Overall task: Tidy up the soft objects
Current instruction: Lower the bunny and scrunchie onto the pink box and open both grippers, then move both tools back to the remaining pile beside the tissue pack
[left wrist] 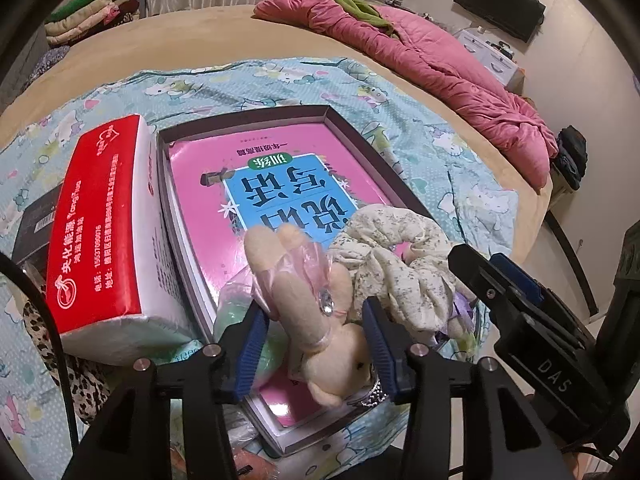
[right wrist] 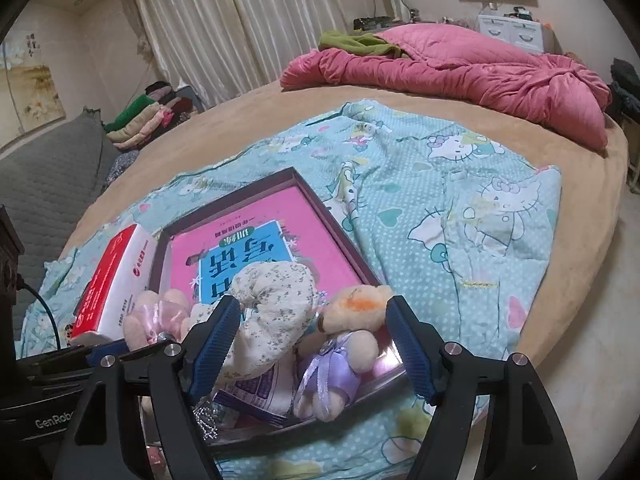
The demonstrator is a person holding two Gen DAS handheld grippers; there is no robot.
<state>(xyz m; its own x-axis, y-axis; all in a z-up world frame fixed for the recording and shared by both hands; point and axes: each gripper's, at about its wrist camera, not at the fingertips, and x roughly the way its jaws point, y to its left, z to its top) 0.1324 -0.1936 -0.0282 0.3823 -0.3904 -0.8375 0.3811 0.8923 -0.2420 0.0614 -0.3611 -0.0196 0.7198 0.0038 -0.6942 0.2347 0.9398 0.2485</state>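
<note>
L gripper point(left wrist: 316, 344): your jaws stand partly open around the cream plush rabbit with pink ribbon point(left wrist: 320, 320), blue pads just beside its body; can't tell if they actually bite yet. R gripper point(right wrist: 312, 348): jaws wide apart, holding nothing; the floral-print cream fabric scrunchie point(right wrist: 276, 312) and the small tan plush bear in lilac satin dress point(right wrist: 344, 344) sit between them, neither clamped.

All three soft items are bunched at the near end of the shallow dark-rimmed cardboard box tray point(left wrist: 348, 128), on top of the pink-and-blue children's book point(left wrist: 280, 168) lying in it. Red-and-white tissue pack point(left wrist: 108, 220) touches the tray's left wall. Tray rests on the teal cartoon-print blanket point(right wrist: 460, 208); pink quilt point(right wrist: 460, 68) far right.

Judgement: step in hand is likely taking one toy per gripper.
- L: close slowly on the rabbit's torso, not ribbon or ears; plush will compress.
- R: shift right so only the bear sits between the pads; scrunchie may snag.
- Lift straight up; book is slick, toys could slide.
</note>
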